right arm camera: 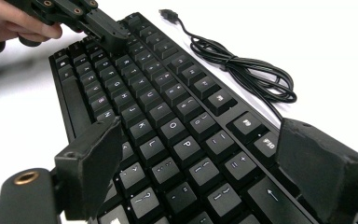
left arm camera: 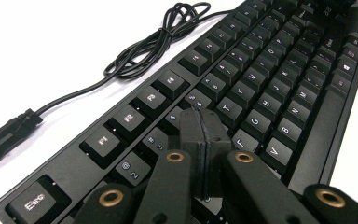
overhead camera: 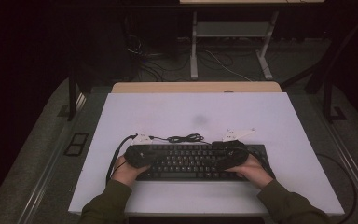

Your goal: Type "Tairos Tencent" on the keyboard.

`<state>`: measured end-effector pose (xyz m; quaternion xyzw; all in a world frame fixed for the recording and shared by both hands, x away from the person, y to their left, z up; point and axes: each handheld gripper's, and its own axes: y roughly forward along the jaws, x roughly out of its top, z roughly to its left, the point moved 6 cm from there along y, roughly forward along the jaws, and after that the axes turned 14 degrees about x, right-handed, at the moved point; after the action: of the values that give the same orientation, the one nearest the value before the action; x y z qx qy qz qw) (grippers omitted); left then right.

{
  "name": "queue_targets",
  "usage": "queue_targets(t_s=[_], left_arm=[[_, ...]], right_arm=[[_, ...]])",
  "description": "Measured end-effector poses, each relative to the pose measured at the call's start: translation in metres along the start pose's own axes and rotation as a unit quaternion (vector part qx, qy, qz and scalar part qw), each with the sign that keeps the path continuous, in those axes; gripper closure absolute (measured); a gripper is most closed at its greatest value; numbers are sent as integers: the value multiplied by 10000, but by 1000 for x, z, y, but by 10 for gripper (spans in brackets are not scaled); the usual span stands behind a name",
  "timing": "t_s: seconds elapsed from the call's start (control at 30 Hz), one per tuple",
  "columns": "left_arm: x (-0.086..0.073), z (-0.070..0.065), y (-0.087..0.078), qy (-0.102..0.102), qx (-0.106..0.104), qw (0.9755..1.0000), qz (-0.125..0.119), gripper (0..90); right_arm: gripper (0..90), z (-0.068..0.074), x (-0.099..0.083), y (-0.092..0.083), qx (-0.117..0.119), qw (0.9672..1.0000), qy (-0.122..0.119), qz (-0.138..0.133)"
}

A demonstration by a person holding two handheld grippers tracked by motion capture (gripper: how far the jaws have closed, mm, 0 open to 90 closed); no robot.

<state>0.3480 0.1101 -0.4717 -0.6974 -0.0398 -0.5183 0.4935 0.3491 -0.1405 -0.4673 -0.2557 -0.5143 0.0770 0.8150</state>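
A white table, bare across the upper half of the high view, is occupied low at centre by a black keyboard. Its coiled cable is kept just behind. The right gripper is spread wide above the keys; the left gripper is pinched shut, evidently for pressing.

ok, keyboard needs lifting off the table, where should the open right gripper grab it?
Judging by its pose, the right short end of the keyboard. It lies flat and thin, so the right gripper, fingers already wide over that end, could probably come from the right, straddling front and back edges, clear of the coiled cable.
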Motion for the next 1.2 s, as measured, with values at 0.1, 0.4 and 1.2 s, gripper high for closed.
queue_targets(t_s=[0.1,0.4,1.2], left_arm=[[1,-1,-1,-108,19,9999,-36,859],[-2,-4,-7,-231,36,9997,-81,728],[-13,-10,-20,-491,201,9981,-300,274]], right_arm=[[147,1,1,1,70,10000,-3,11],[337,8,5,5,342,9994,-63,-3],[896,28,13,42,1097,9921,-404,445]])
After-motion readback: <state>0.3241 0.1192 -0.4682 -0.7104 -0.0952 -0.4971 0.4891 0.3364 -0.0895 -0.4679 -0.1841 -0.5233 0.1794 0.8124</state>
